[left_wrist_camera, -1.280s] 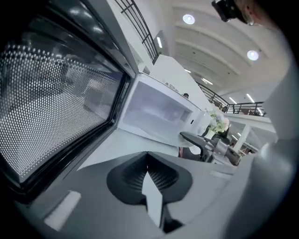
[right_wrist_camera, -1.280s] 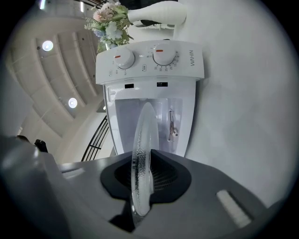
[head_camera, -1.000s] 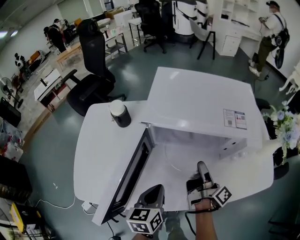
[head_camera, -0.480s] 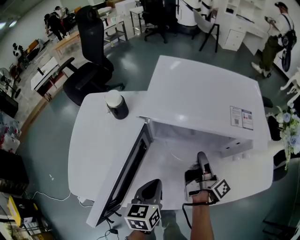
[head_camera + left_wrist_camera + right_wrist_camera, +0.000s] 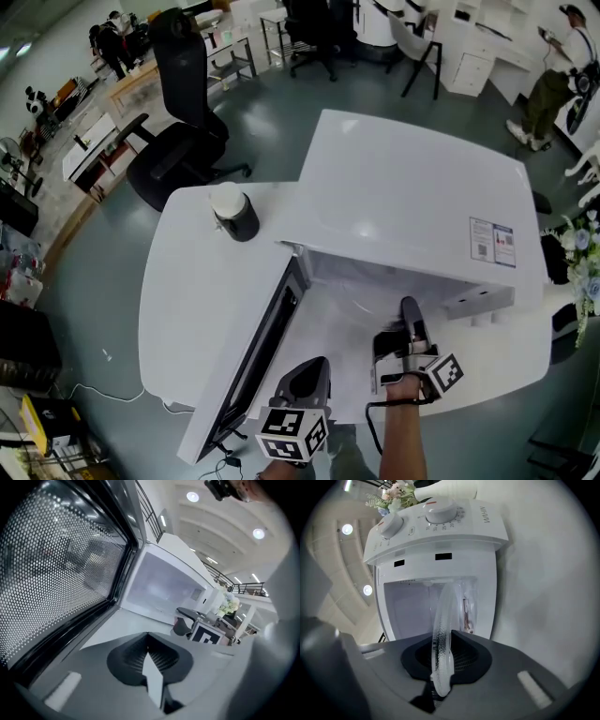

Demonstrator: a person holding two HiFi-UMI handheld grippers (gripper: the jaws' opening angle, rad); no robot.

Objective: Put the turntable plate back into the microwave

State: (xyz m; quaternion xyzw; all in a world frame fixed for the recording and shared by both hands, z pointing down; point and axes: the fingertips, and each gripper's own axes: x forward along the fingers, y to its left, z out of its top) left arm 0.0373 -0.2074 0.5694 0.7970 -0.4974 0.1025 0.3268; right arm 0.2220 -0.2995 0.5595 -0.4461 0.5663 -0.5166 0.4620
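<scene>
The white microwave stands on a round white table, its door swung open to the left. My right gripper is at the front of the opening, shut on the rim of the clear glass turntable plate. In the right gripper view the plate shows edge-on and reaches toward the cavity. From the head view the plate is only a faint arc at the cavity mouth. My left gripper is shut and empty, low beside the door. Its jaws point at the cavity.
A black cylinder with a white top stands on the table left of the microwave. Flowers are at the right edge. A black office chair is behind the table. The control knobs are beside the cavity.
My right gripper has carried the plate a little further toward the microwave's opening. The left gripper has shifted slightly and stayed shut.
</scene>
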